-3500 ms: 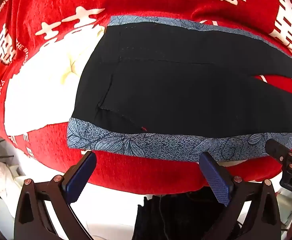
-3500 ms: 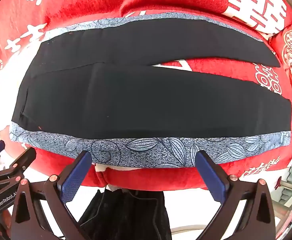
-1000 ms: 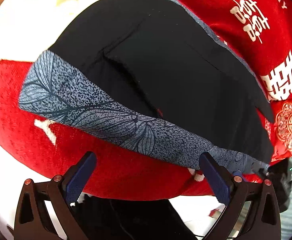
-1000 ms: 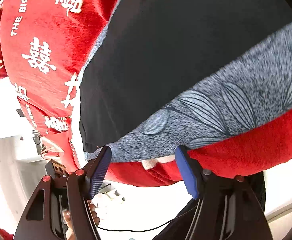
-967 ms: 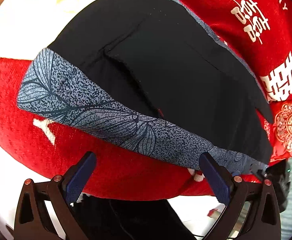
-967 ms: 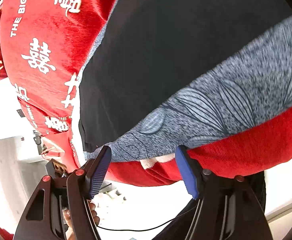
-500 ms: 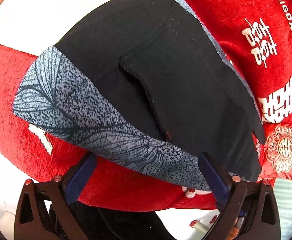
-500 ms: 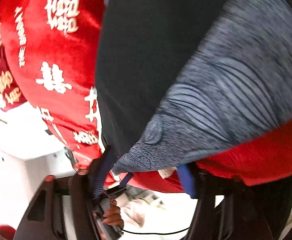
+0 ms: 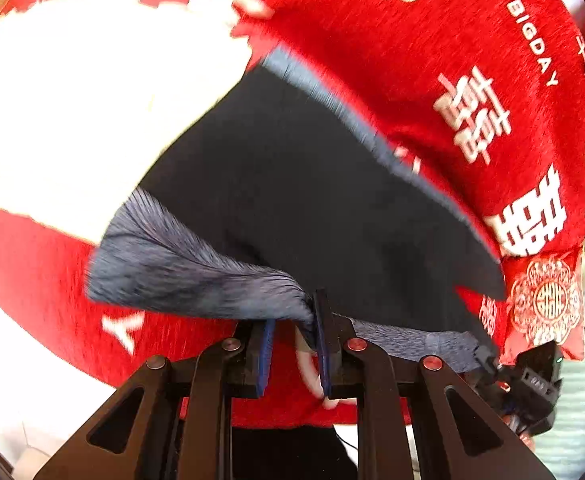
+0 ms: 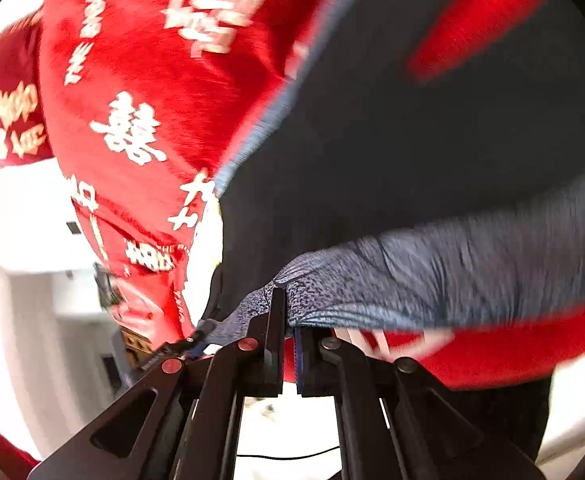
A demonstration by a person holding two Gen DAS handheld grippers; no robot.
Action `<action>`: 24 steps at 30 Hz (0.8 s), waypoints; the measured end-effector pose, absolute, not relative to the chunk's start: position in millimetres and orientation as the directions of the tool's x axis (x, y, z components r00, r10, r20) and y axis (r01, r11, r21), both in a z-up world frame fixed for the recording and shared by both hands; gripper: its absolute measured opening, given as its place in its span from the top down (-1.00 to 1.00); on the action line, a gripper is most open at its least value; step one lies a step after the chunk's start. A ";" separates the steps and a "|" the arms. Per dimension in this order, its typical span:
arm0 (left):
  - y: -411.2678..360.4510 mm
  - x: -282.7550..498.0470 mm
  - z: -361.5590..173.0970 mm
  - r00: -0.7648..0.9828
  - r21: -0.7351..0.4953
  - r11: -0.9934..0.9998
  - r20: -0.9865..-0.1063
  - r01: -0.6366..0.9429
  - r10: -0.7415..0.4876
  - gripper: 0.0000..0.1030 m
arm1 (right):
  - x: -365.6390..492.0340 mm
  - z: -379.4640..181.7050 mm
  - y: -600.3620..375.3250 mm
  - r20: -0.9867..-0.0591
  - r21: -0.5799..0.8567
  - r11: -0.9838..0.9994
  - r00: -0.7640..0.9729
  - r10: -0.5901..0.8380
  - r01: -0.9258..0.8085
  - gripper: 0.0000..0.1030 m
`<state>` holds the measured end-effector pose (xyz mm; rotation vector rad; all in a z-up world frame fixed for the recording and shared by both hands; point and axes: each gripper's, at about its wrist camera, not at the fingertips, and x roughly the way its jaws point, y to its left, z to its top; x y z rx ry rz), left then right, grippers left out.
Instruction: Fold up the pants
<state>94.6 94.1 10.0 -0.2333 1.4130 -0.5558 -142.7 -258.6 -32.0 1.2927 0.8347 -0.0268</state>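
Black pants (image 9: 312, 200) with a grey-blue leaf-print side stripe (image 9: 180, 276) lie on a red bedspread. My left gripper (image 9: 292, 332) is shut on the near stripe edge, which bunches at its fingers. In the right wrist view the pants (image 10: 392, 140) fill the upper right. My right gripper (image 10: 288, 332) is shut on the same stripe (image 10: 432, 276), further along toward the leg end. The other gripper (image 9: 528, 384) shows at the lower right of the left wrist view, at the end of the stripe. Both views are motion-blurred.
The red bedspread (image 9: 432, 40) with white characters covers the bed, with a large white patch (image 9: 84, 112) at the left. A red patterned pillow (image 9: 544, 304) lies at the right. The bed's near edge (image 10: 492, 344) runs just beyond my fingers.
Both grippers have gone from open to shut on the near stripe edge of the pants. The fabric now bunches at the fingers and the edge is lifted.
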 end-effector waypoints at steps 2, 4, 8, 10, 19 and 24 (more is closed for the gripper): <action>79.3 115.0 21.0 0.082 -0.478 0.848 -0.859 0.229 -0.506 0.61 | -114.9 -20.1 -279.9 -0.566 0.822 0.370 0.700 0.436 0.434 0.93; 57.6 138.0 28.8 0.125 -0.466 0.850 -0.854 0.244 -0.504 0.60 | -83.7 -13.8 -302.4 -0.585 0.805 0.416 0.677 0.446 0.422 0.93; 6.5 194.3 27.8 0.212 -0.420 0.867 -0.852 0.267 -0.478 0.60 | -10.5 -24.8 -353.7 -0.639 0.762 0.490 0.619 0.457 0.424 0.92; -22.2 219.5 16.0 0.249 -0.365 0.887 -0.865 0.284 -0.436 0.60 | 18.5 -41.1 -373.2 -0.669 0.736 0.519 0.582 0.463 0.434 0.92; -90.7 282.1 -59.3 0.266 -0.114 0.963 -0.947 0.243 -0.179 0.59 | 88.2 -125.4 -410.6 -0.762 0.647 0.559 0.423 0.490 0.518 0.85; -79.4 264.8 -38.9 0.284 -0.046 0.972 -0.952 0.231 -0.113 0.34 | 75.1 -91.3 -405.7 -0.758 0.651 0.608 0.438 0.484 0.455 -0.29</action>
